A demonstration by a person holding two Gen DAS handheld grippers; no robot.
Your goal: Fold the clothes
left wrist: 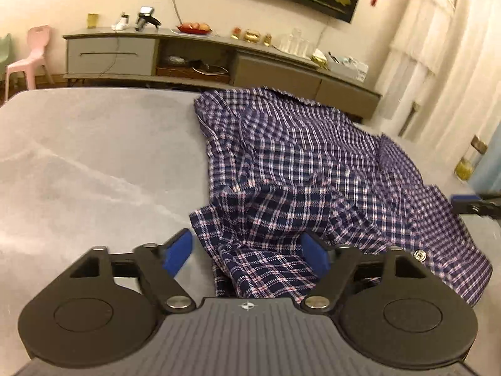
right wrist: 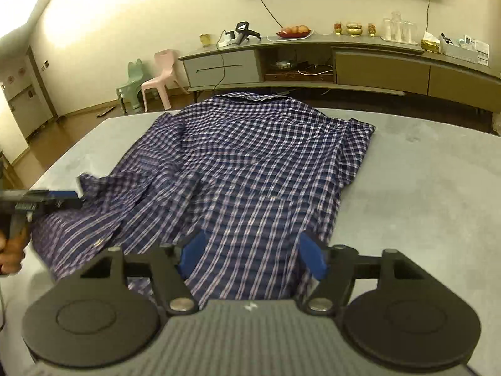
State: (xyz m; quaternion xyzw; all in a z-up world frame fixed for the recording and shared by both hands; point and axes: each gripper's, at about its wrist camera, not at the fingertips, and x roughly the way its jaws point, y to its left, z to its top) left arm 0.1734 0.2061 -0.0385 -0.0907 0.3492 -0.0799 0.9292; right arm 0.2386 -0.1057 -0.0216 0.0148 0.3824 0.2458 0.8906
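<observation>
Lengthwise, plaid shirt (right wrist: 250,156) lies collar away; left tongs (left wrist: 250,250) and right tongs (right wrist: 250,250) gape, pads apart.

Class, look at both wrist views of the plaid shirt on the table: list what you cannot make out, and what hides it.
- Near hem of the plaid shirt: right wrist view, hidden behind the right claw.
- Shirt edge under the left claw: left wrist view, covered by its body.
- The person: right wrist view, only a hand, cut off by the left edge.
- Labels on the sideboard items: too small.
</observation>
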